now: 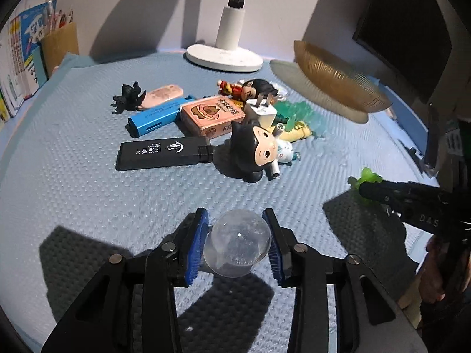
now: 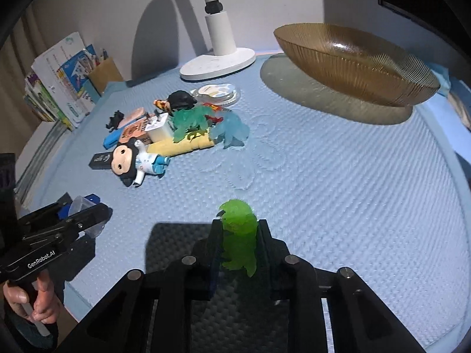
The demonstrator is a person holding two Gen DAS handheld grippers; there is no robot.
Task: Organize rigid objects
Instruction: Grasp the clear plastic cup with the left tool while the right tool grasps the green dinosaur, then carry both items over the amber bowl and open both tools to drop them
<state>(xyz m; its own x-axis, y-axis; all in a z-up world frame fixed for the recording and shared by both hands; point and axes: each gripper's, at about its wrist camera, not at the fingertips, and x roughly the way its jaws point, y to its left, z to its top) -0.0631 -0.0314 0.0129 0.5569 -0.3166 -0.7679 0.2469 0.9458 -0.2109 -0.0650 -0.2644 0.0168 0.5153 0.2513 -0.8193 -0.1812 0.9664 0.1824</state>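
Observation:
My left gripper (image 1: pixel 235 220) is shut on a clear ball (image 1: pixel 237 242), its blue pads (image 1: pixel 195 241) pressing both sides, and the ball hangs over its own shadow on the blue mat (image 1: pixel 88 200). My right gripper (image 2: pixel 239 225) is shut on a translucent green figure (image 2: pixel 238 235), which stands upright between the black fingers. In the left wrist view the right gripper (image 1: pixel 371 189) enters from the right with the green figure (image 1: pixel 366 176) at its tip. The right wrist view shows the left gripper (image 2: pixel 88 206) low at the left. An amber ribbed glass bowl (image 2: pixel 356 61) stands at the back right.
A pile lies mid-mat: a big-headed black figure (image 1: pixel 253 150), a black stick (image 1: pixel 162 153), a blue stick (image 1: pixel 156 116), an orange box (image 1: pixel 212 114), a white plug (image 1: pixel 262 111), a black dinosaur (image 1: pixel 128 98) and teal figures (image 2: pixel 188 120). A white lamp base (image 1: pixel 223 56) stands behind, books (image 1: pixel 20 58) at far left.

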